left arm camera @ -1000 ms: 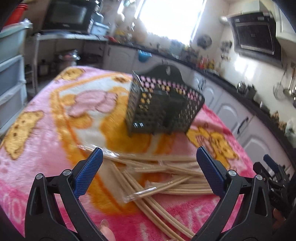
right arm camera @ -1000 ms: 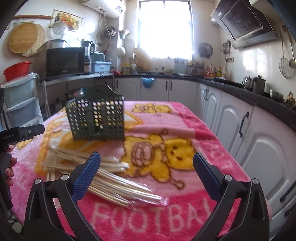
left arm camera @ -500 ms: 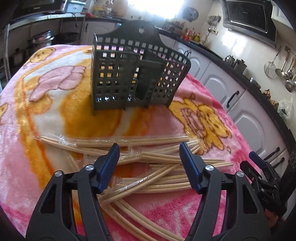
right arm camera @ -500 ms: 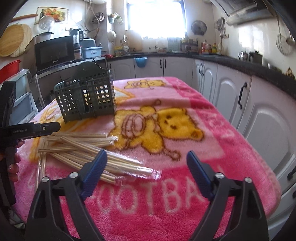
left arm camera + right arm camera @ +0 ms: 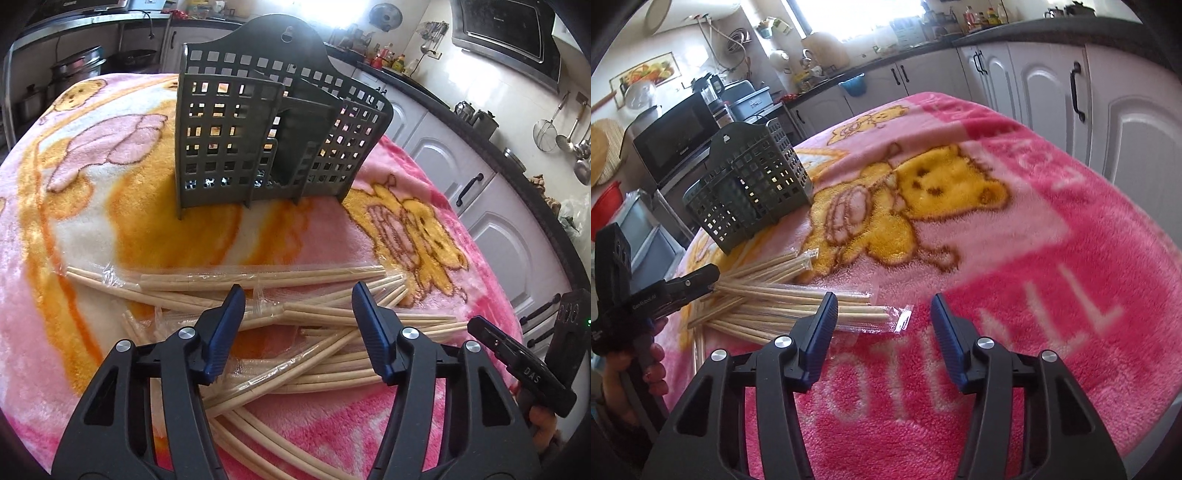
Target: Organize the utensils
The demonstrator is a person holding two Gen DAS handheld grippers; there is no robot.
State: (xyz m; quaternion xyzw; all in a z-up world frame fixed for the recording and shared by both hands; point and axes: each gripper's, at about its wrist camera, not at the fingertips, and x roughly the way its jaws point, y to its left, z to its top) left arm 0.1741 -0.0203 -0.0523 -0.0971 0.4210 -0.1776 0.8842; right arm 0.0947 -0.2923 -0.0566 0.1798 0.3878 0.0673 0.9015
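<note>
The chopsticks (image 5: 295,314), many of them in clear plastic sleeves, are lying in a loose crisscrossed heap on the pink cartoon blanket (image 5: 92,229) that is covering the table, on the near side of the dark slotted utensil caddy (image 5: 273,140), which is standing upright on the blanket a little apart from the heap. The left gripper (image 5: 297,325) is hanging low over the middle of that heap, pointing toward the caddy, its blue-padded fingers (image 5: 225,328) spread apart with several sticks lying between and beneath them; whether the pads are touching the sticks cannot be told, and nothing is being held. From the right wrist view the same gripper is showing at the left edge, tilted down onto the heap, with the person's hand (image 5: 650,365) wrapping its handle. The right gripper (image 5: 882,321) is leaning in from the end of the heap farthest from the caddy, its fingers also parted and gripping nothing, hovering just beside the sleeved tips of the nearest chopsticks (image 5: 798,302) and over the blanket's pink lettered part. Beyond the caddy, white kitchen cabinets (image 5: 1108,122) are running along the wall, and a black microwave (image 5: 679,140) is sitting on a shelf behind it.
</note>
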